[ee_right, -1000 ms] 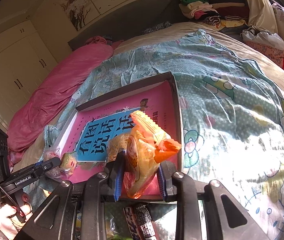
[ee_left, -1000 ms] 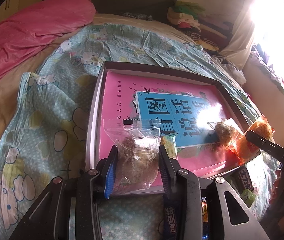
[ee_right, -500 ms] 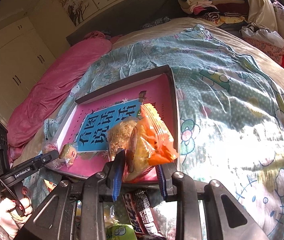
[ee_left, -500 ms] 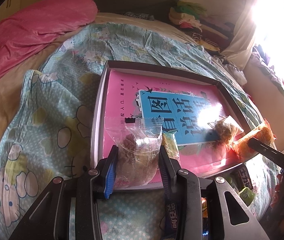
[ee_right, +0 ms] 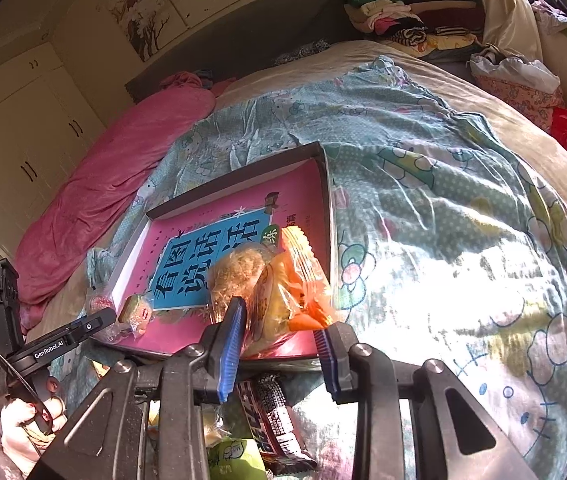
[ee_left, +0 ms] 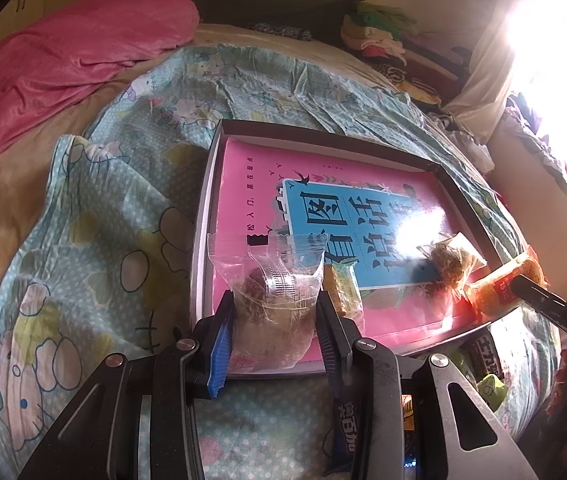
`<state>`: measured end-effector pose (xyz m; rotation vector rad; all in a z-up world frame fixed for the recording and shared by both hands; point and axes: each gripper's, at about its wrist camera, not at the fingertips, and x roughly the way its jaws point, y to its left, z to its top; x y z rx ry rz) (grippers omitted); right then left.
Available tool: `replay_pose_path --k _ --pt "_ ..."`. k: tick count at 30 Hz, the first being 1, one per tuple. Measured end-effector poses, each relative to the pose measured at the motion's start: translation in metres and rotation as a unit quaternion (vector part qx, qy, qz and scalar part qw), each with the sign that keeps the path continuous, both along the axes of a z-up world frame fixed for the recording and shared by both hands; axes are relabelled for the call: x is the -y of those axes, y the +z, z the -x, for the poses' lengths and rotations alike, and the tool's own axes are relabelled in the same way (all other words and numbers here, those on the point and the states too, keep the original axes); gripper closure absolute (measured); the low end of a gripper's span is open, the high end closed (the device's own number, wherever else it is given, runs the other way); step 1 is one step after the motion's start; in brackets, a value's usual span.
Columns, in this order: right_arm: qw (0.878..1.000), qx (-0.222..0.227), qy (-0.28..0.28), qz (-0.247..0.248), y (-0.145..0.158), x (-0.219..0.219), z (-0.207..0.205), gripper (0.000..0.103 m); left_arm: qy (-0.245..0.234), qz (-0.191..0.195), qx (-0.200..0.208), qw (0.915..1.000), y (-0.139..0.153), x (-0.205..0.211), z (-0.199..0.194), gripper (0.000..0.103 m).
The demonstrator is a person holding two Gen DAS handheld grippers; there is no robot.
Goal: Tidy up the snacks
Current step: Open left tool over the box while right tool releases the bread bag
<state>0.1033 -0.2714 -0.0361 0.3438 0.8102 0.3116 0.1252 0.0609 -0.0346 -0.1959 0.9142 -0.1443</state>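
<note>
Snacks lie in and around the tray (ee_left: 203,216), a shallow box on the quilt (ee_left: 95,240) with a pink book (ee_left: 243,184) covering its floor. At the tray's near left corner the left gripper (ee_left: 273,320) is closed on a clear bag (ee_left: 271,304) holding a brownish cake. At the near right corner the right gripper (ee_right: 279,332) pinches an orange packet (ee_right: 287,292), jaws narrow around it. A floss bun (ee_right: 235,272) lies on the book just left of that packet; a small green-yellow sweet (ee_left: 341,288) sits right of the clear bag. More wrapped bars (ee_right: 271,416) lie on the quilt below the tray's near edge
</note>
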Motion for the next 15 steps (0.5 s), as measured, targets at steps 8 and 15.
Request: replay_pose_path --k 8,15 --pt "1.0 0.006 -0.019 0.003 0.004 0.008 0.006 0.069 0.003 -0.001 -0.002 1.0 0.0 -0.002 0.001 0.062" --pt "0.999 0.011 -0.045 0.001 0.006 0.02 0.006 0.068 0.009 -0.001 -0.006 0.9999 0.0 -0.003 0.001 0.061"
